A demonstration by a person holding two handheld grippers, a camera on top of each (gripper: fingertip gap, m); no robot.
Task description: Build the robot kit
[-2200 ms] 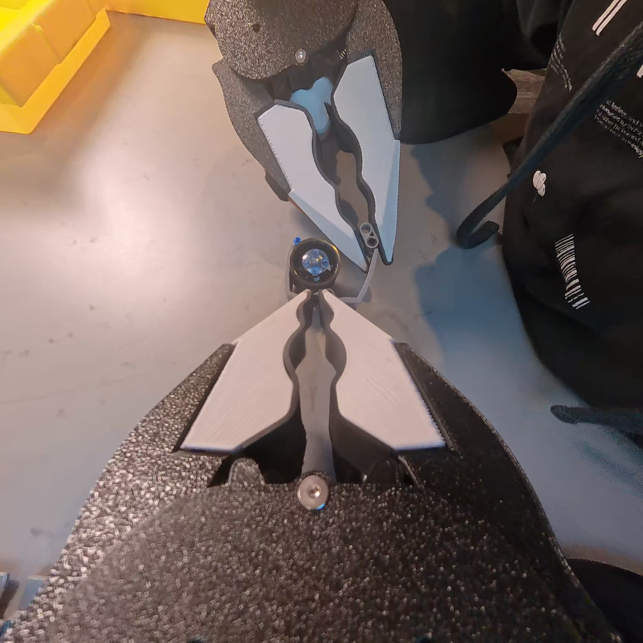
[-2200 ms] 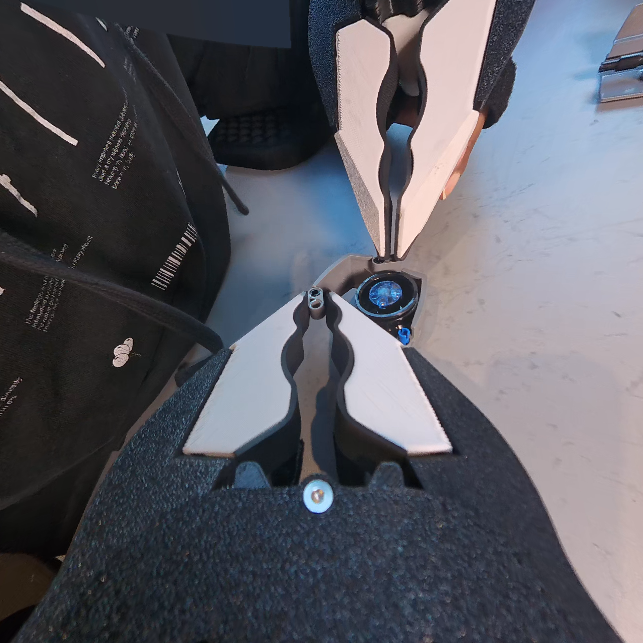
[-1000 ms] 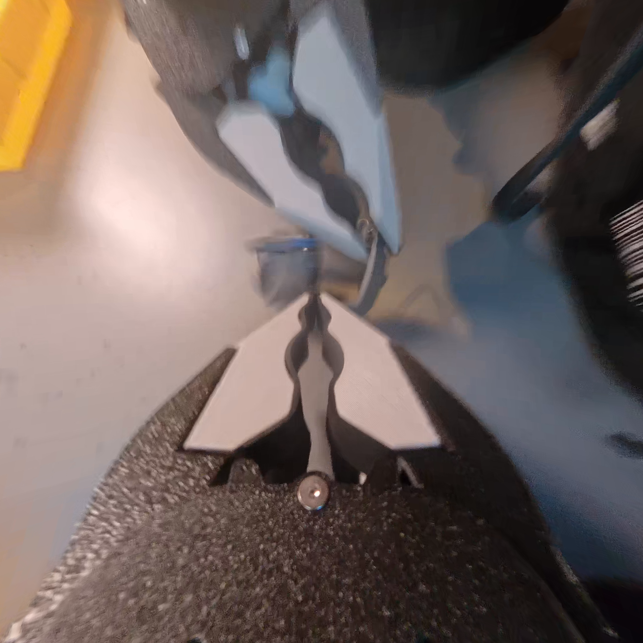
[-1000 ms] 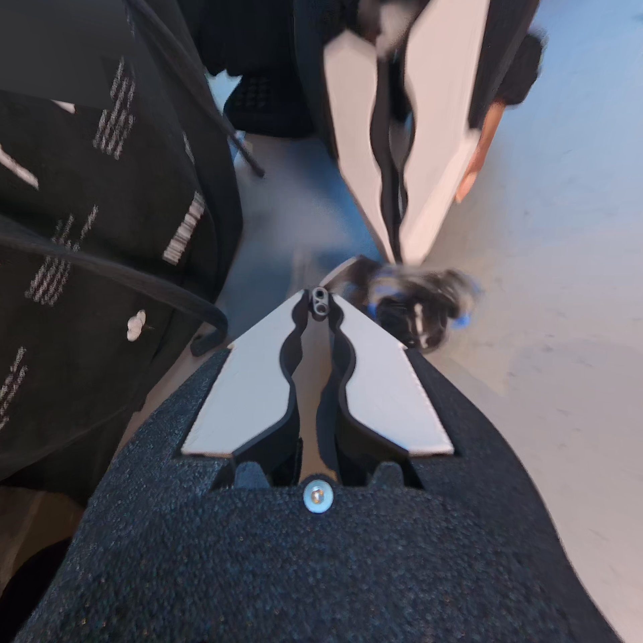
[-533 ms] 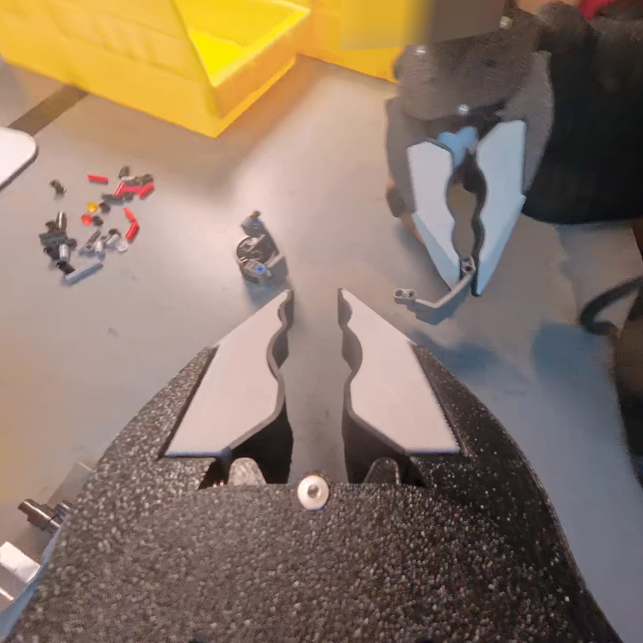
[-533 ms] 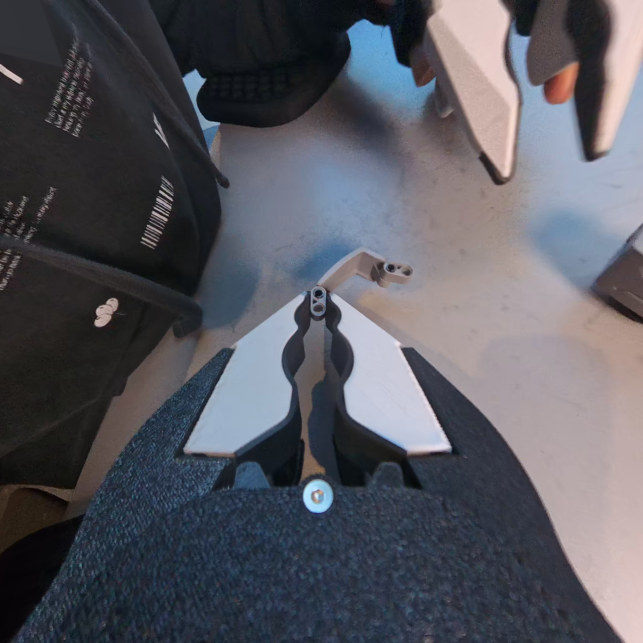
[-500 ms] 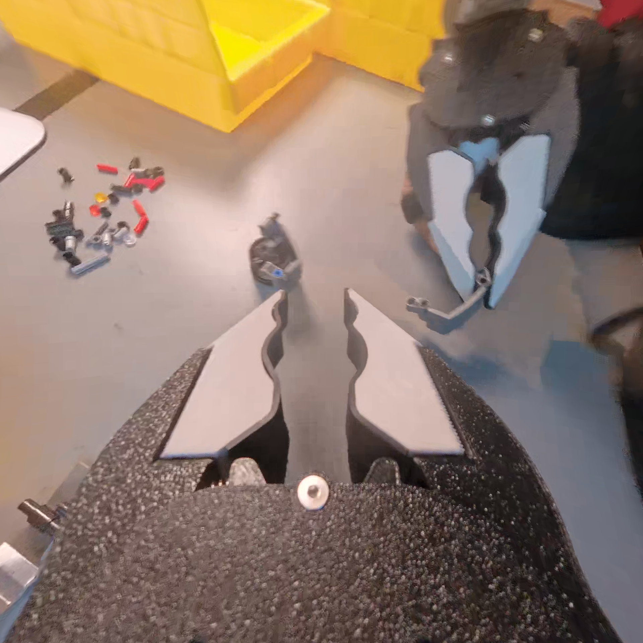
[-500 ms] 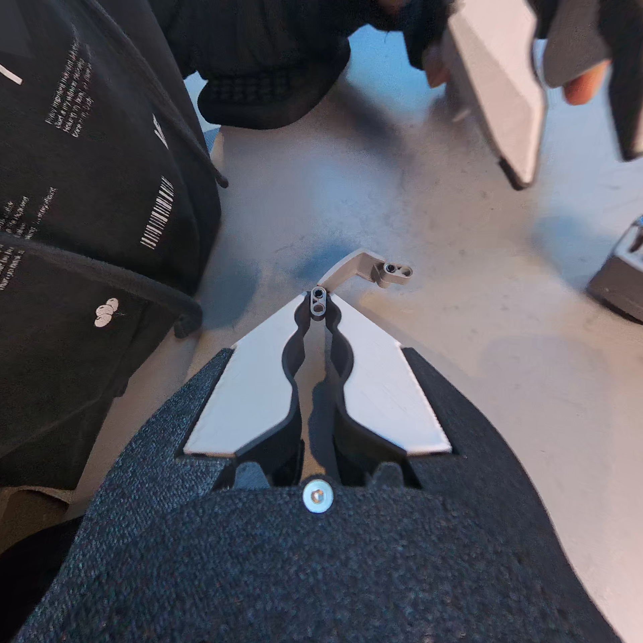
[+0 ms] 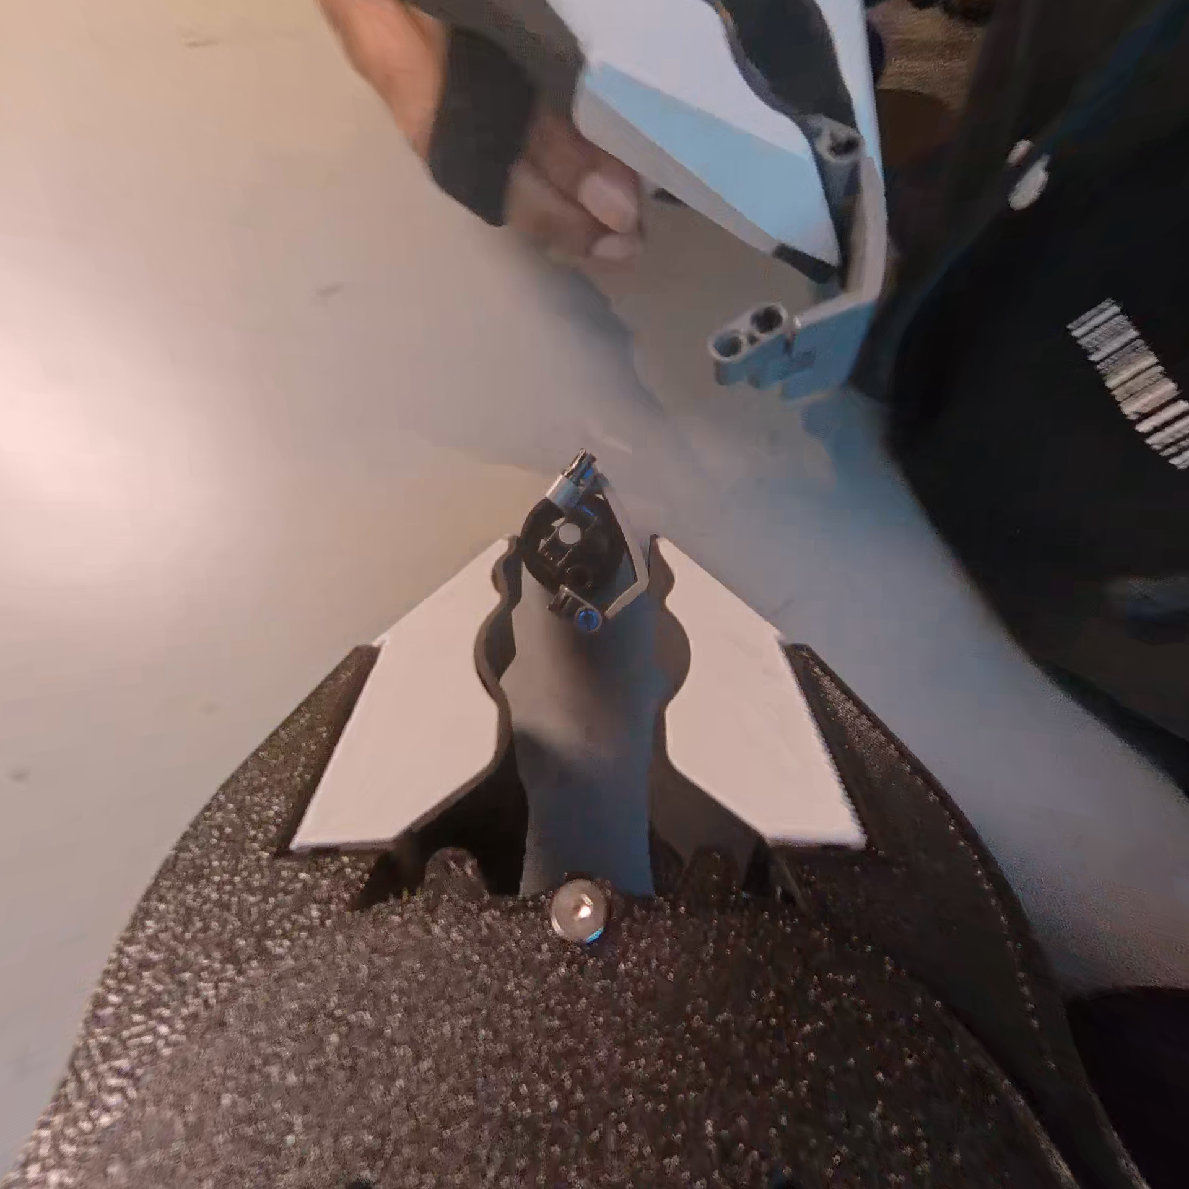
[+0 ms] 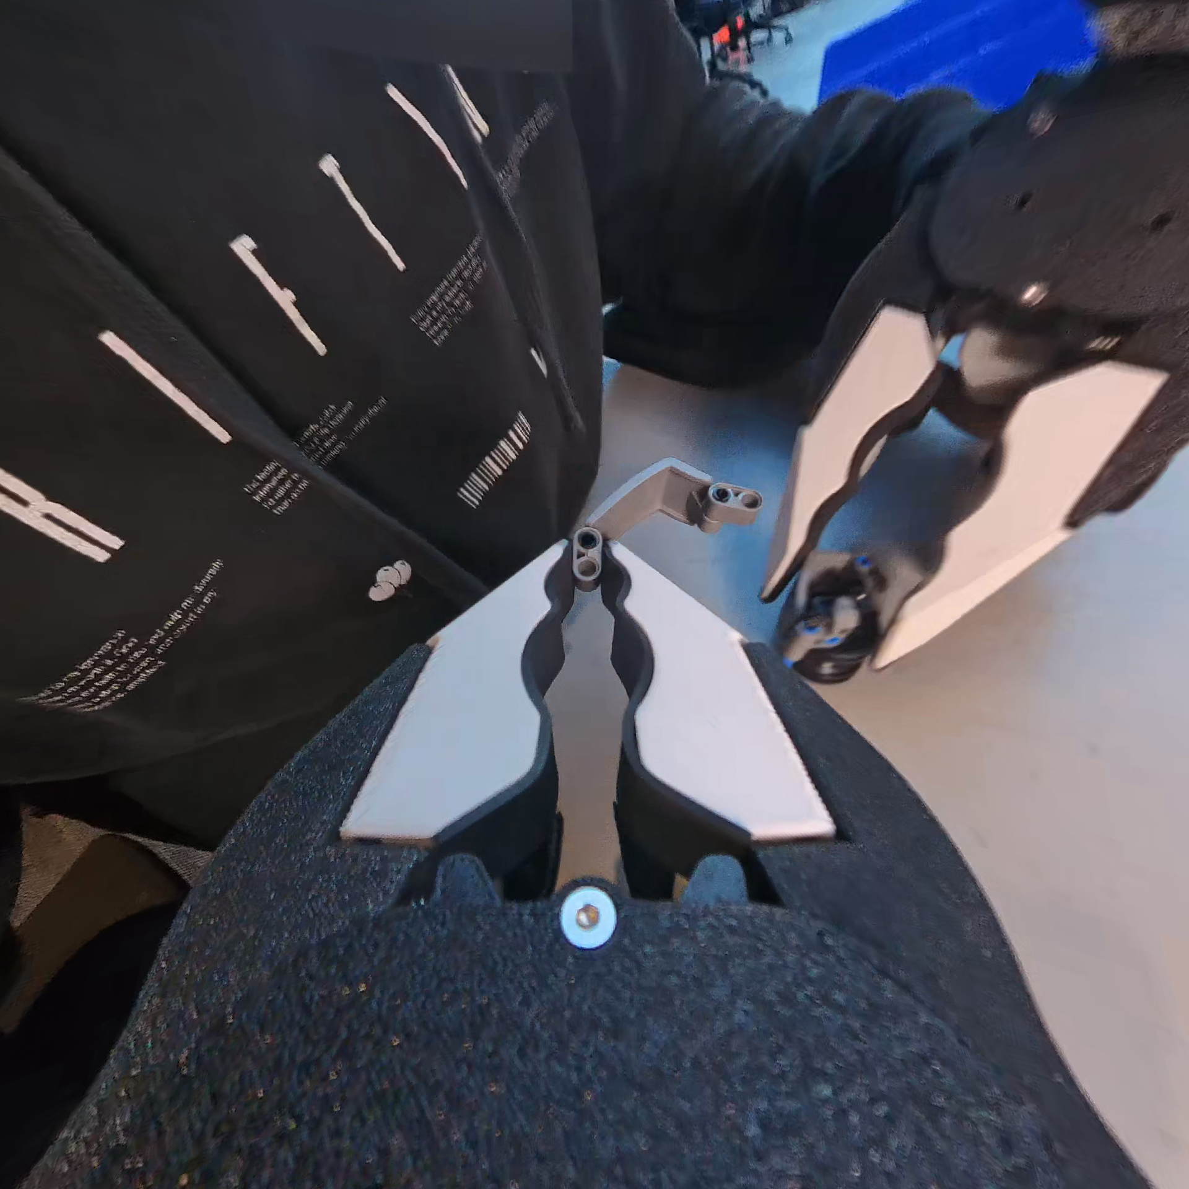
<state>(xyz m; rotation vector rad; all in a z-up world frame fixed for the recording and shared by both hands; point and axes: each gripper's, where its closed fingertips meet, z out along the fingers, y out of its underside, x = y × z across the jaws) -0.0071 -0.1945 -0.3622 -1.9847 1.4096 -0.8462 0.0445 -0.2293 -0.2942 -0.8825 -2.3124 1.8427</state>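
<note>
Wheel piece (image 9: 574, 558) betw. parted left gripper (image 9: 582, 547) tips, right gripper (image 10: 589, 558) pinching grey beam (image 10: 669, 498)

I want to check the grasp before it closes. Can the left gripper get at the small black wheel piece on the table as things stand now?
Probably yes. The left gripper is open and the black wheel piece already sits between its fingertips on the grey table, with nothing between them. The right gripper, shut on the grey angled beam, is off to the side.

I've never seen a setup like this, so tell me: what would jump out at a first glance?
First, the right gripper, close to the camera, shut on a bent grey building-toy piece held above the pale table. Beyond it to the right, the left gripper stands open around a small black wheel-like assembly with blue pins on the table. A person's black printed sweatshirt fills the left side.
</note>
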